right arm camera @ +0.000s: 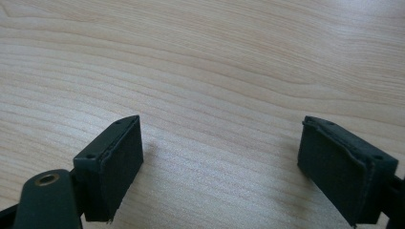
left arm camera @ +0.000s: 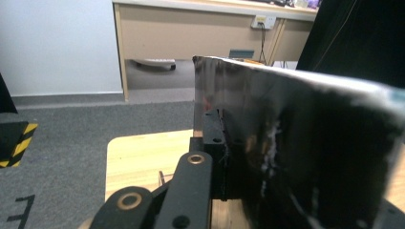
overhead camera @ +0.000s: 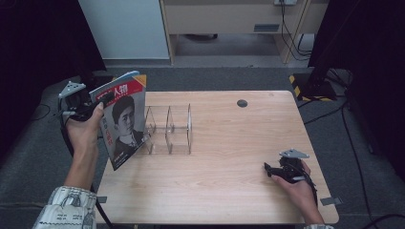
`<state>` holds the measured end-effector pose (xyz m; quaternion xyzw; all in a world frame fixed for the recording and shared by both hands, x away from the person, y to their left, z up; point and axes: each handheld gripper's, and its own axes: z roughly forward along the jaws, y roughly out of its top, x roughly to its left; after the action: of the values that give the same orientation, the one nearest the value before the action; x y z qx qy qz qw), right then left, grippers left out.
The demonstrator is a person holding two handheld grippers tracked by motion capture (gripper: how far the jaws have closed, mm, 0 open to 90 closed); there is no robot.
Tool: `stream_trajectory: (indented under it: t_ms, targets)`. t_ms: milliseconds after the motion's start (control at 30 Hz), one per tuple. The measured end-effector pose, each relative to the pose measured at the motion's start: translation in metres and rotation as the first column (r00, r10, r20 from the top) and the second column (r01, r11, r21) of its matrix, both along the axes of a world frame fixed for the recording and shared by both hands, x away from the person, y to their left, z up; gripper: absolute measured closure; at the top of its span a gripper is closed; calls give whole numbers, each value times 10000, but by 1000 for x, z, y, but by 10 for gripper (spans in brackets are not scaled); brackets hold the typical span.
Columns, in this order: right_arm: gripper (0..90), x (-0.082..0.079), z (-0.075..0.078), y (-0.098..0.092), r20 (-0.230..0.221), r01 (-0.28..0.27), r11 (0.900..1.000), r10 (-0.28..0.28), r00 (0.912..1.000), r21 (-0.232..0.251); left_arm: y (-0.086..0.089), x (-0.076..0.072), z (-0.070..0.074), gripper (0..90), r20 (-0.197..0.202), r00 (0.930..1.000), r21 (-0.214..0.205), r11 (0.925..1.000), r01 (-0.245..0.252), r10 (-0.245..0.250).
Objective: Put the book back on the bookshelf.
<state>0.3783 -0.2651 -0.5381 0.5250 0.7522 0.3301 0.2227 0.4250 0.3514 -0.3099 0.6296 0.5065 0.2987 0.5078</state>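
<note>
A magazine [overhead camera: 125, 121] with a red title band and a portrait on its cover stands nearly upright over the table's left edge. My left gripper [overhead camera: 101, 101] is shut on its upper left edge. In the left gripper view its glossy dark cover [left arm camera: 296, 143] rests against one black finger [left arm camera: 213, 143]; the other jaw is hidden behind it. Just right of the magazine a clear acrylic rack [overhead camera: 169, 129] with three dividers stands on the table. My right gripper [overhead camera: 268, 171] rests low at the table's near right, open, with bare wood between its pads [right arm camera: 114, 167].
The wooden table [overhead camera: 229, 143] has a round dark cable hole [overhead camera: 242, 103] at the back. Grey carpet surrounds it. A black-and-yellow striped stand base [overhead camera: 298, 86] sits off the far right corner, and a beige desk [overhead camera: 229, 19] stands beyond.
</note>
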Motion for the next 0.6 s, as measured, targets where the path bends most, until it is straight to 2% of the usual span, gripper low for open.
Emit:
stream_trajectory:
  t_ms: [433, 600]
  targets:
    - [158, 0, 0, 0, -1, -1, 10000, 1, 10000, -1, 0, -4, -9, 867, 454, 9987, -26, 9998, -215, 216]
    - [158, 0, 0, 0, 2, 0, 10000, 0, 10000, 0, -1, -6, -15, 868, 677, 9974, -164, 9996, -226, 237]
